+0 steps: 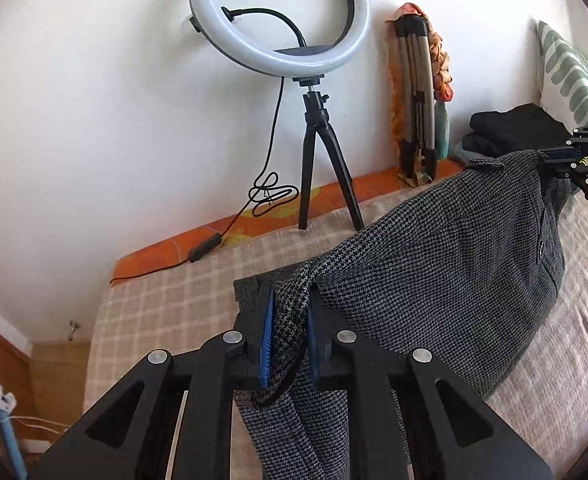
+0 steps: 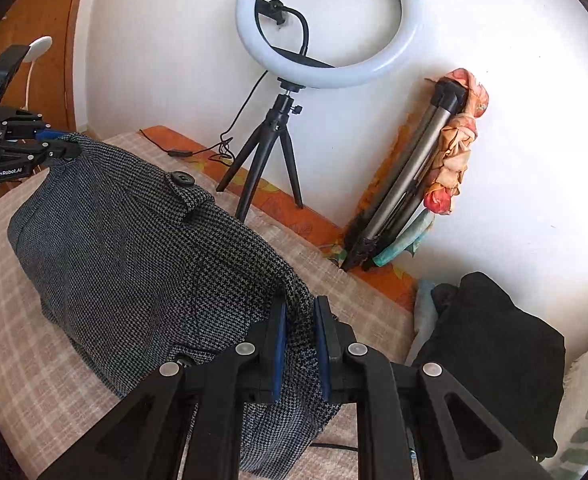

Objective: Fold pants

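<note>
The left gripper (image 1: 287, 330) is clamped on a bunched edge of the houndstooth pants (image 1: 434, 264), which stretch raised above the checked bed (image 1: 165, 300) across to the right gripper (image 2: 300, 346), likewise pinched on the fabric's opposite end.

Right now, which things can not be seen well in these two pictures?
- Pants legs: both views, cut off below the left claw and right claw.
- Pants underside: hidden by their own cloth.
- Black clothes: right view, a heap, kind unclear.
- Folded tripod: cloth covers one side.
</note>
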